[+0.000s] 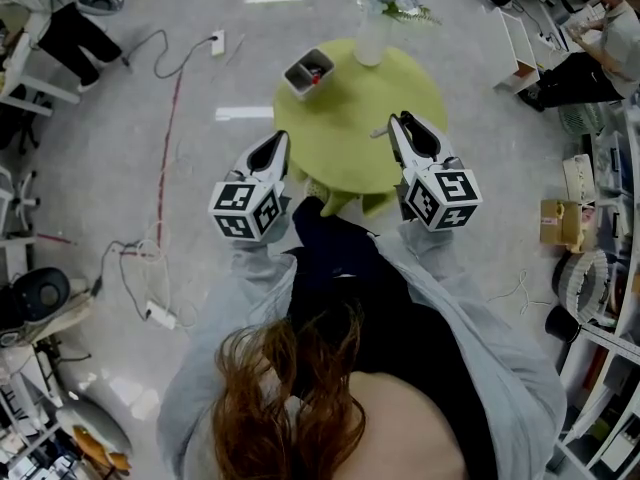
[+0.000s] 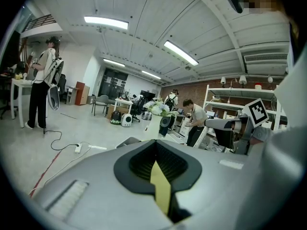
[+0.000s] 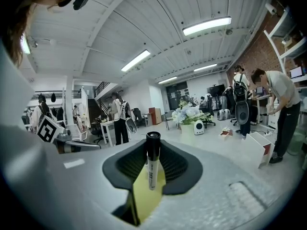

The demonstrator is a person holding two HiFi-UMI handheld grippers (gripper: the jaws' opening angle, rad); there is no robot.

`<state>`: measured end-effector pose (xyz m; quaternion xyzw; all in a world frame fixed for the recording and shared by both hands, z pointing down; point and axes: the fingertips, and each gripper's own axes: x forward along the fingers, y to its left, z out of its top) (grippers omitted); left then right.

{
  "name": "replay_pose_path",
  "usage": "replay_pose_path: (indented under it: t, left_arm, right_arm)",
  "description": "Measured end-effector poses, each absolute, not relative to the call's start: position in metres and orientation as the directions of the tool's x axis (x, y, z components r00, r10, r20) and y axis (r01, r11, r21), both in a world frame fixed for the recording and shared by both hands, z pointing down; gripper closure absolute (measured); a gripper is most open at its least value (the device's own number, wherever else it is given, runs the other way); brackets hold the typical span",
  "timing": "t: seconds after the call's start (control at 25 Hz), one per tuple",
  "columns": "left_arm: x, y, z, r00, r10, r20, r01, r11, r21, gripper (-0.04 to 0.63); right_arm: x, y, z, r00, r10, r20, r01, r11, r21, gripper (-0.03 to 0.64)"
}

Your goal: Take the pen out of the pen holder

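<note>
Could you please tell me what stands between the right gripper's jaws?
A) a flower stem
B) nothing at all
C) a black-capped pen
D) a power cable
C: in the right gripper view, the right gripper has its jaws closed on a black-capped pen, which stands upright between the pads.
</note>
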<state>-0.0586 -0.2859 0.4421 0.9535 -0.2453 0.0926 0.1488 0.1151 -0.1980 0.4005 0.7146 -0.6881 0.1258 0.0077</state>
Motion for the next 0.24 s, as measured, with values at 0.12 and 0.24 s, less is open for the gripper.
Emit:
replay_pose_path:
  t: [0.12,0.24]
  left_arm:
    - [-0.0558,-0.2862,0.4426,0.864,-0.436,0.252,-0.493,-0.837,0.239,0.577]
    - [-0.0513,-0.2858,0.4435,0.866,-0.43,0.256,-0.488,-0.839,0.24,0.577]
  right_arm:
    - [0.1157,-0.1984,0.4012,0.019,-0.981,0.194,-0.985,-0.052,-0.163,0.532]
    - [0.1184,-0.1985,0.4019,0.019,-0.98,0.198,-0.985,-0.053,-0.163,0.532]
